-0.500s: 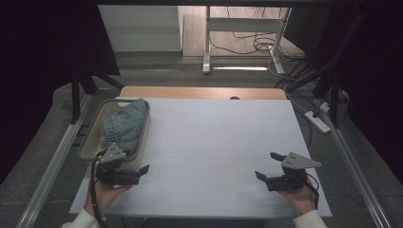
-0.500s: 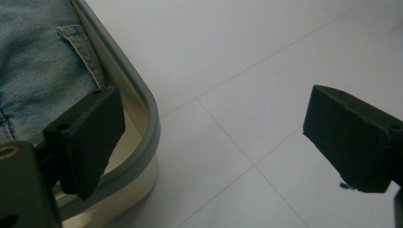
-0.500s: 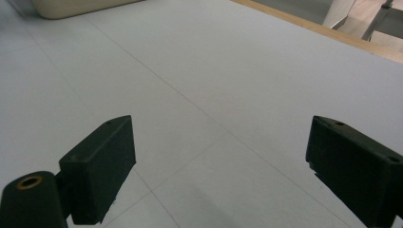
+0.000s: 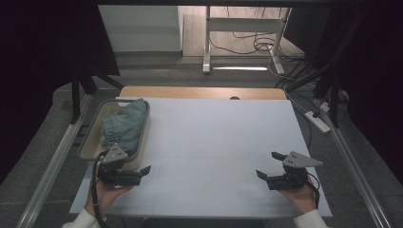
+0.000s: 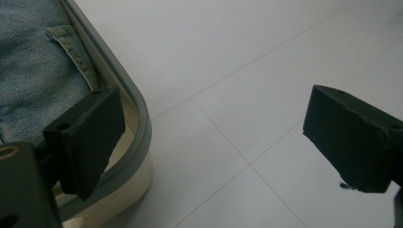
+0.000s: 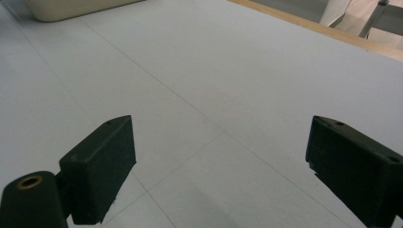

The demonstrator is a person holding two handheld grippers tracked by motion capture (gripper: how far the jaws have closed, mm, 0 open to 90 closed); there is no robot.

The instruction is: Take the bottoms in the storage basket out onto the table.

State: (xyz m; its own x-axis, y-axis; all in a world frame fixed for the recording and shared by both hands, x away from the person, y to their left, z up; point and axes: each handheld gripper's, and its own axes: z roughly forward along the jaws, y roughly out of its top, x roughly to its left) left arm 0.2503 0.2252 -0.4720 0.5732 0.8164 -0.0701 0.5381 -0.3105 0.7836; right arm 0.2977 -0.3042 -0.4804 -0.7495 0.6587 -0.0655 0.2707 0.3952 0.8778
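Note:
A beige tub with a grey rim (image 4: 93,127) stands at the left of the white table (image 4: 218,128), and folded blue denim (image 4: 124,123) lies in it. My left gripper (image 4: 140,172) rests low at the tub's near corner, open with nothing between its fingers. In the left gripper view the left gripper (image 5: 218,137) has one jaw over the tub's rim (image 5: 140,111) and denim (image 5: 33,71) behind it. My right gripper (image 4: 269,165) sits open near the table's front right. In the right gripper view the right gripper (image 6: 223,166) faces bare tabletop, with the tub (image 6: 71,10) far off.
A wooden strip (image 4: 199,92) runs along the table's far edge. A white power strip (image 4: 317,121) and cables lie on the floor to the right. Metal rails (image 4: 52,166) flank the table, and a desk frame (image 4: 207,42) stands beyond it.

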